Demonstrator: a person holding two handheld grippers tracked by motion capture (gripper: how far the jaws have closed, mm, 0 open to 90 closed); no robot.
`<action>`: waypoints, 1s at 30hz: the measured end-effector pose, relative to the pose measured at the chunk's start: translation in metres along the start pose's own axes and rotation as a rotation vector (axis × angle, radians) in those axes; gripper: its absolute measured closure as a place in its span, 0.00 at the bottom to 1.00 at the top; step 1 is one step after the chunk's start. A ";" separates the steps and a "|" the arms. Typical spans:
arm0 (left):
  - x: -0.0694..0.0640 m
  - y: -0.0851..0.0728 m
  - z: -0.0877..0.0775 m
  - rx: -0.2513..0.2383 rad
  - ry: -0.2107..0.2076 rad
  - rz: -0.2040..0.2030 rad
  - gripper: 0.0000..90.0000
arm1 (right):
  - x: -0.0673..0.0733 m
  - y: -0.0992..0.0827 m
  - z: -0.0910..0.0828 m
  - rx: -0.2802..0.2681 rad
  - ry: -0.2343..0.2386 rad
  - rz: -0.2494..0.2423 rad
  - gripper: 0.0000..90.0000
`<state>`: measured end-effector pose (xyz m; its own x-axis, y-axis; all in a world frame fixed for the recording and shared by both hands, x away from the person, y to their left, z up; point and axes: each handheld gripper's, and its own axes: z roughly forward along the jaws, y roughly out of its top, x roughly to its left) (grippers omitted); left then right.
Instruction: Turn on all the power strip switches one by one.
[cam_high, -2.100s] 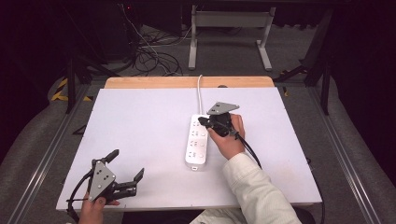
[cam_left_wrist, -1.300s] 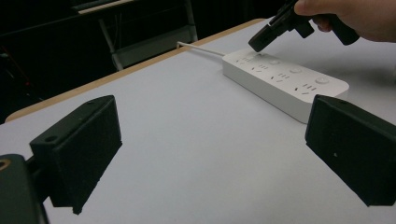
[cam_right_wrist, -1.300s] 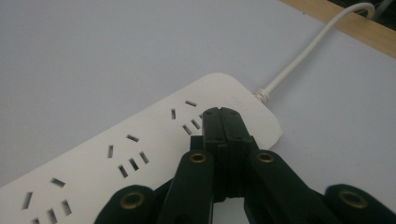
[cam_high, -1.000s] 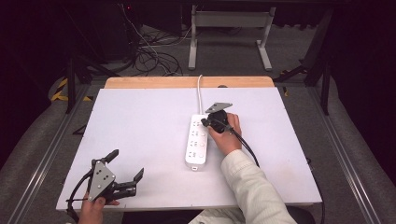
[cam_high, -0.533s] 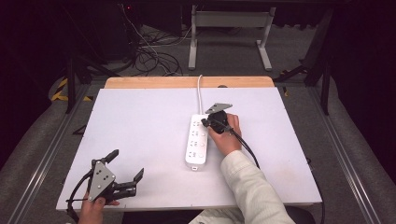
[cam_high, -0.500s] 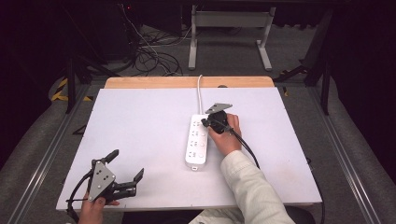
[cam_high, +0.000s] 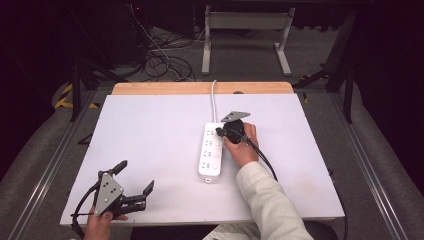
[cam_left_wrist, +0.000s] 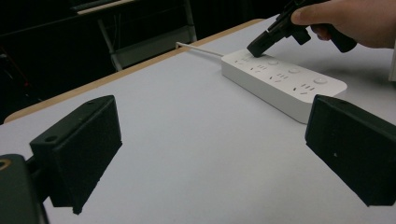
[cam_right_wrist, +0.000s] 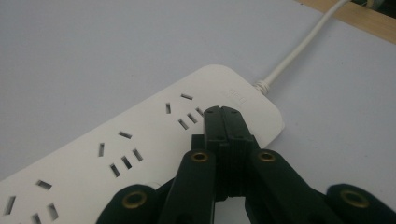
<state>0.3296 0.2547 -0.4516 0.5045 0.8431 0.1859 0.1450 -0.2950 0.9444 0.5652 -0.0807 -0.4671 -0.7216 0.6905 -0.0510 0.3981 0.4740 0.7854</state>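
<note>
**Closed right gripper tip on the power strip; left gripper spread wide near the table's front**

The right gripper (cam_high: 220, 131) has its jaws pressed together with nothing between them, and their joined tip rests on the top face of the white power strip (cam_high: 211, 151), at the end where its cord (cam_high: 214, 100) leaves. In the right gripper view the tip (cam_right_wrist: 221, 112) sits just beside the outermost set of socket slots. The right hand (cam_high: 243, 145) lies just right of the strip. The left gripper (cam_high: 135, 189), held by the left hand (cam_high: 98, 226), is well apart from the strip, toward the near left corner of the white table (cam_high: 150, 130), jaws wide apart and empty. The strip lies lengthwise near the table's middle, cord running to the far edge.
</note>
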 end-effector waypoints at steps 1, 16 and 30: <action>0.000 0.000 0.000 -0.003 0.000 0.003 0.04 | 0.000 0.001 0.000 0.005 0.000 0.001 1.00; 0.003 0.000 0.000 -0.005 0.008 -0.013 0.04 | 0.009 0.019 -0.040 -0.136 0.016 -0.035 1.00; 0.003 0.000 0.000 -0.004 0.011 -0.007 0.04 | 0.012 0.022 -0.051 -0.148 0.030 -0.043 1.00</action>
<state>0.3313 0.2570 -0.4510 0.4940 0.8502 0.1822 0.1454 -0.2874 0.9467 0.5365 -0.0895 -0.4187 -0.7539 0.6533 -0.0700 0.2797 0.4155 0.8655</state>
